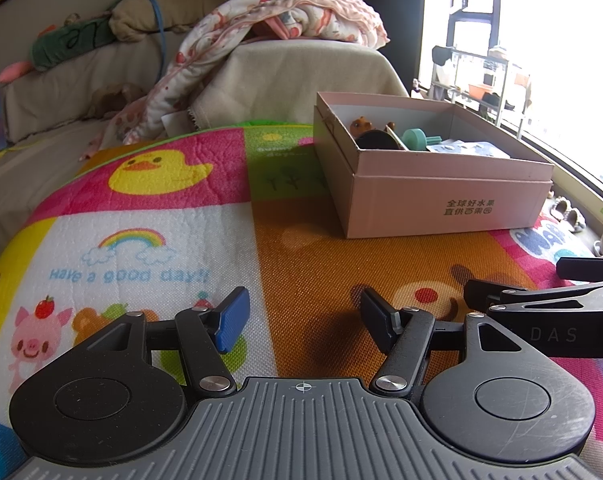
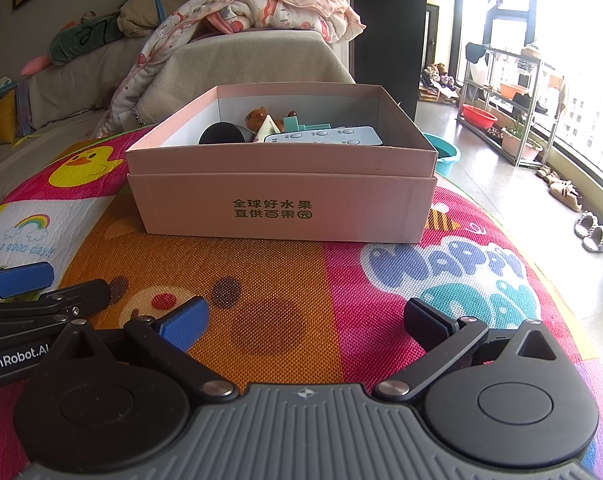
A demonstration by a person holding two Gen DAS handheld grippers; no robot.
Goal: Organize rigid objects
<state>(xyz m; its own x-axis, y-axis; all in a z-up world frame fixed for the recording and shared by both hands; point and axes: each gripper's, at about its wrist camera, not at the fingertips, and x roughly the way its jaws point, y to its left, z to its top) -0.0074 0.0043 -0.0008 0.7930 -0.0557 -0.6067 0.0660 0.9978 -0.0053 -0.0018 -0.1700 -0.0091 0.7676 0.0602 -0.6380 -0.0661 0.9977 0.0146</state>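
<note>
Sitting on woven play mat [image 2: 293,280], rectangular pink cardboard box [image 2: 281,196], rigid toys inside

Harsh window [image 1: 561,60] glare at right; fisheye-bent edges

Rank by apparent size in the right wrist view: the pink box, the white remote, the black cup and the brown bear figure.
1. pink box, by far the largest.
2. white remote.
3. black cup, partly hidden by the box wall, so its rank is unsure.
4. brown bear figure, smallest showing.
</note>
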